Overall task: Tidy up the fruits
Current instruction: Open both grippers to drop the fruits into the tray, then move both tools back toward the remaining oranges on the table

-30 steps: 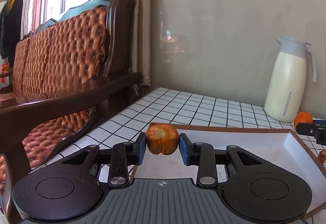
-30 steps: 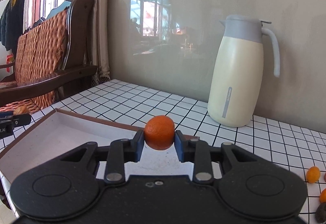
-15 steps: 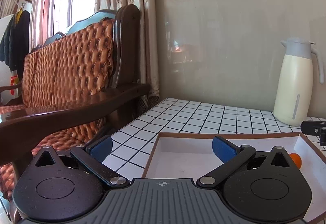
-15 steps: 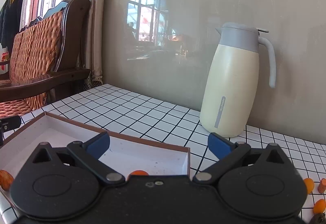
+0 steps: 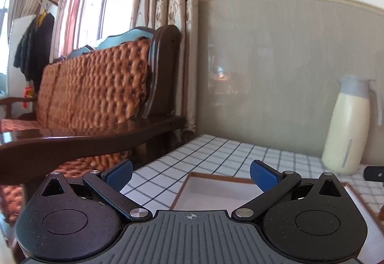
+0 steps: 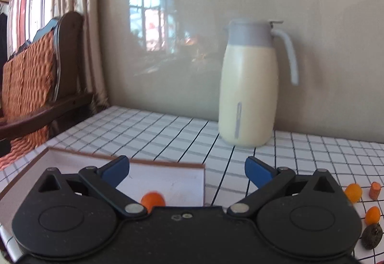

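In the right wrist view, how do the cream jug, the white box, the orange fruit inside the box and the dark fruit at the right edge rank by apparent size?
1. cream jug
2. white box, partly hidden by the claw, so unsure against the jug
3-4. dark fruit and orange fruit look alike; the orange one is partly hidden.

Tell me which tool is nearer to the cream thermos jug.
Right. The right tool faces the cream thermos jug almost head-on, just past the box's corner. From the left tool, the jug stands far off to the right, beyond the box.
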Motion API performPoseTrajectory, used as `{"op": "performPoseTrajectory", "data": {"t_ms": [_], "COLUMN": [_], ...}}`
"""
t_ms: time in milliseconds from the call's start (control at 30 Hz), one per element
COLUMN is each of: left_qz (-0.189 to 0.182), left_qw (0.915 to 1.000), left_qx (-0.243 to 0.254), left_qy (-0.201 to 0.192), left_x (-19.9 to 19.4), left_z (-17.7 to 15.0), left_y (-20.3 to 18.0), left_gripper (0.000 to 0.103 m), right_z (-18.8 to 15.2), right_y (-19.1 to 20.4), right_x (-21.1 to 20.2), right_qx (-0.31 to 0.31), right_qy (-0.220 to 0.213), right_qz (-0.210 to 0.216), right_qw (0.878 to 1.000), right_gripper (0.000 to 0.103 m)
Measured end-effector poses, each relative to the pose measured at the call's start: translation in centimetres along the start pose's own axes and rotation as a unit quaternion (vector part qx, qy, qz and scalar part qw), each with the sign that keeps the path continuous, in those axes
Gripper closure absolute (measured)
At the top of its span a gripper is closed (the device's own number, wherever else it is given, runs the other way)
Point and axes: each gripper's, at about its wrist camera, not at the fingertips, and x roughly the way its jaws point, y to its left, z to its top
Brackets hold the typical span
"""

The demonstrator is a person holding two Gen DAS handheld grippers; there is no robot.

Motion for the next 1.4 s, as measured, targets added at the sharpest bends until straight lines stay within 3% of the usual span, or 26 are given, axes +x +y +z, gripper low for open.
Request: {"op": "performPoseTrajectory", "data": {"t_ms": [100,267,467,600,733,867,1100,1400], "left_qz": [-0.014,-0.028,-0.08,-0.07,-0.095,-0.107,-0.169,-0.215], "left_qw": [0.9997,0.9991,0.9968,0.9973,0.995,0.9941,0.9847,0.9733], "left_qx": [0.017,-0.014,-0.004,0.018,0.022,0.021,0.043,0.08], "left_qy": [-0.005,-0.029,-0.003,0.01,0.022,0.0,0.008,-0.002], "left_x": [-0.7,-2.7,-3.7,-4.9,-6.7,-8.5,-9.9,-12.0], "left_z": [0.2,0.9,0.5,0.0,-1.7,-1.8,-2.2,-2.9], "left_y": [-0.5,-0.3,-1.5,-2.7,-3.3,-4.4,-8.1,-12.8], "left_gripper": [0.0,0.0,0.0,0.0,0.0,0.0,0.0,0.0], "right_z": [0.0,-0.3,-1.4,-2.2,-3.2,-4.0,-4.9,-6.4], "right_y": [0.0,-0.3,-1.0,-1.9,-3.1,-4.4,-6.6,-9.4], "right_x": [-1.1,-3.1,-5.4,-6.8,-8.4,-9.6,-11.6,-13.4], "right_qx": [-0.001,0.002,-0.002,-0.002,0.007,0.004,-0.004,-0.027], "right_qy": [-0.009,-0.025,-0.024,-0.02,-0.016,-0.008,-0.005,-0.004], "right_qz": [-0.008,-0.009,-0.014,-0.028,-0.042,-0.057,-0.085,-0.131], "right_qw": [1.0,1.0,1.0,0.999,0.999,0.998,0.996,0.991], "right_gripper": [0.006,0.008,0.009,0.01,0.012,0.015,0.021,0.025]}}
